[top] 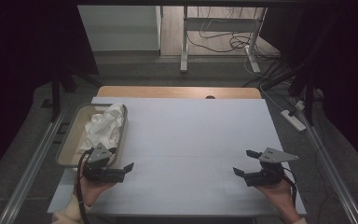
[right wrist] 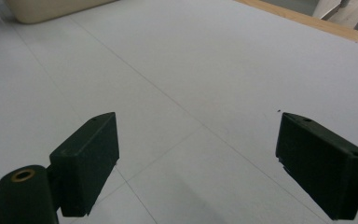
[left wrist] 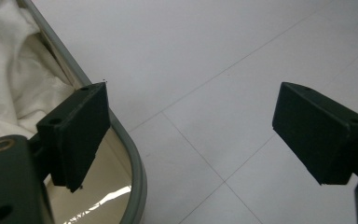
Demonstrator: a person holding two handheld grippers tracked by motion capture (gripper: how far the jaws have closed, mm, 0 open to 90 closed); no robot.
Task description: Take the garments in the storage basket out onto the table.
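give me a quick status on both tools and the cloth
Left tool open, beside the bin. Right tool open over bare table. White cloth crumpled in the bin, untouched. Nothing in the way.

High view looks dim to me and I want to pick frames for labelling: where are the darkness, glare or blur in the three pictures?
High view: dark surroundings at both sides, the white table sheet evenly lit, crumpled white cloth readable. Left gripper view: a bright glare streak inside the beige plastic tub, near jaws soft. Right gripper view: no glare, far wooden table edge slightly blurred.
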